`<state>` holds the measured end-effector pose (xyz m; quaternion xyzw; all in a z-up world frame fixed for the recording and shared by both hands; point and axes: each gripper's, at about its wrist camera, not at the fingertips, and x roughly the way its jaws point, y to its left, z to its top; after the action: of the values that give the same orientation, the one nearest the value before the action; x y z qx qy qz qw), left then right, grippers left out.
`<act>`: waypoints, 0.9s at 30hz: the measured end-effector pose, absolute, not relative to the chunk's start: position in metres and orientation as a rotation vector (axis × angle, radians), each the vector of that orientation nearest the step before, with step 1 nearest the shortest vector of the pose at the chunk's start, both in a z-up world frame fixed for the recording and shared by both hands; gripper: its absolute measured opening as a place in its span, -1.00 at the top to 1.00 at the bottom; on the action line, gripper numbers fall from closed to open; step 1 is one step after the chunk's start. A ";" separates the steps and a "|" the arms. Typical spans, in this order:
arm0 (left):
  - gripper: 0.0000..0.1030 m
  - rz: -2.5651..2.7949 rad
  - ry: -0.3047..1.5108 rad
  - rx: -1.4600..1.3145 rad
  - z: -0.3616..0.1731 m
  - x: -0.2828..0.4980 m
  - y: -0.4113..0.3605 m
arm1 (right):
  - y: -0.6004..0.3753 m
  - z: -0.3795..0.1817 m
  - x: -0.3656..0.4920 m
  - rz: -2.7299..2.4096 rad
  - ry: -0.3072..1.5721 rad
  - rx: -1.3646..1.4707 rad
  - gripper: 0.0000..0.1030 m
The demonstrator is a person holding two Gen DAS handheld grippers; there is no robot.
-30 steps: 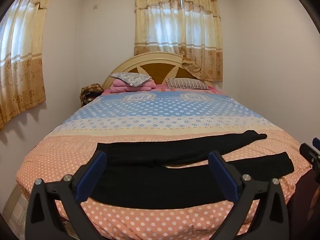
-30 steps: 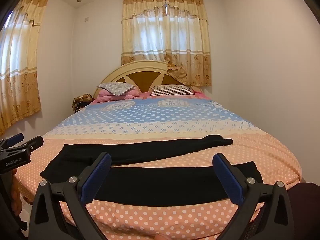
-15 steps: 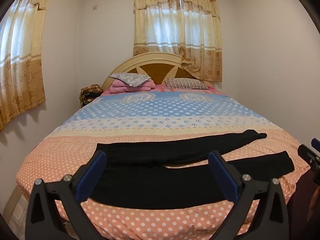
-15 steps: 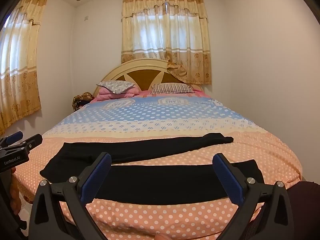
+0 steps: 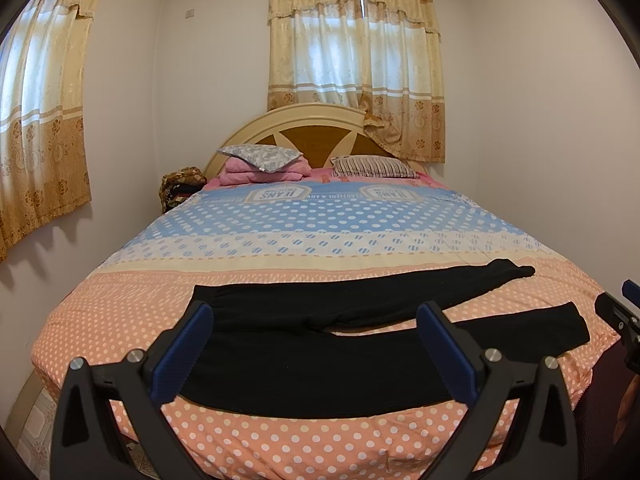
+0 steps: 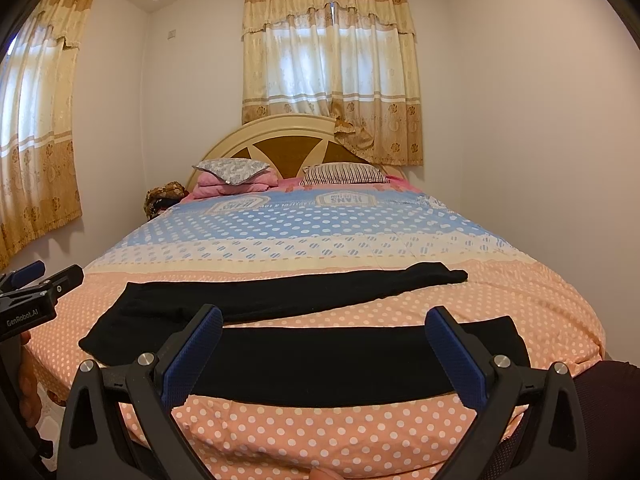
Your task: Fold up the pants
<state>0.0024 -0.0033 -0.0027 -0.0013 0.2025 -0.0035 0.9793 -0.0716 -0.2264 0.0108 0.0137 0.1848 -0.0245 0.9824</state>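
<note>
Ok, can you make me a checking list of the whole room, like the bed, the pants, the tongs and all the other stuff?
Surface: bed with a dotted cover, peach near, blue farther back.
Job's things: black pants lying flat across the near end, unfolded, legs spread apart toward the right.
Clutter: grey pillow on a pink blanket; striped pillow; a brown patterned bundle beside the bed.
Grippers: left tongs open, holding nothing, above the pants; right tongs open, holding nothing, over the near leg.
Cables: nothing seen.
Surroundings: white walls, headboard, curtains on two windows.
</note>
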 end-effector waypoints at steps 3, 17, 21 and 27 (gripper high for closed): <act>-1.00 -0.007 0.408 -0.002 -0.003 0.003 -0.004 | -0.226 0.011 -0.072 -0.050 0.372 0.028 -0.98; -1.00 -0.008 0.410 -0.004 -0.005 0.003 -0.001 | -0.226 0.006 -0.071 -0.045 0.382 0.030 -0.98; -1.00 -0.007 0.411 -0.003 -0.006 0.004 -0.001 | -0.225 0.005 -0.071 -0.044 0.384 0.030 -0.98; -1.00 -0.006 0.412 -0.005 -0.006 0.004 0.001 | -0.225 0.004 -0.070 -0.041 0.389 0.030 -0.98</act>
<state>0.0042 0.0006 -0.0065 -0.0023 0.2044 -0.0028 0.9789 -0.0704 -0.2254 0.0037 0.0147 0.1931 -0.0204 0.9809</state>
